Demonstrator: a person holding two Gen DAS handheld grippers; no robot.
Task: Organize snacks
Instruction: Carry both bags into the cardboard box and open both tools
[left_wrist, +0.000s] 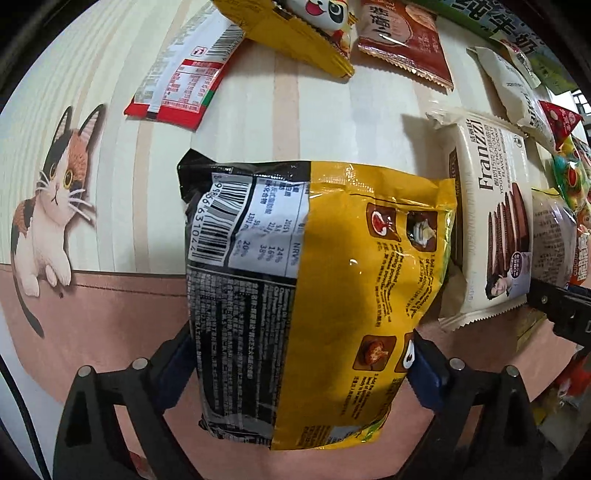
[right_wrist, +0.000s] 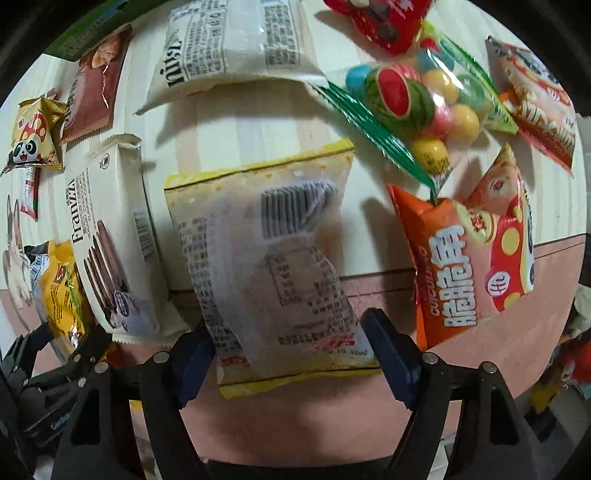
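A yellow and black noodle bag (left_wrist: 314, 288) fills the middle of the left wrist view, back side up with its barcode showing. My left gripper (left_wrist: 301, 350) is shut on it, a blue pad pressing each side of the bag. The same bag (right_wrist: 59, 284) shows at the lower left of the right wrist view. My right gripper (right_wrist: 291, 350) is shut on a white packet with yellow edges (right_wrist: 273, 266), printed side up, which hangs a little above the table (right_wrist: 236, 125). Both grippers point down at the table.
A cream Franzzi wafer box (left_wrist: 491, 221) lies right of the noodle bag. An orange snack bag (right_wrist: 454, 273), a gumball bag (right_wrist: 417, 99) and a cream Nüsn packet (right_wrist: 229, 48) surround the white packet. A red-and-white packet (left_wrist: 181, 77) and a cat picture (left_wrist: 55, 199) lie at left.
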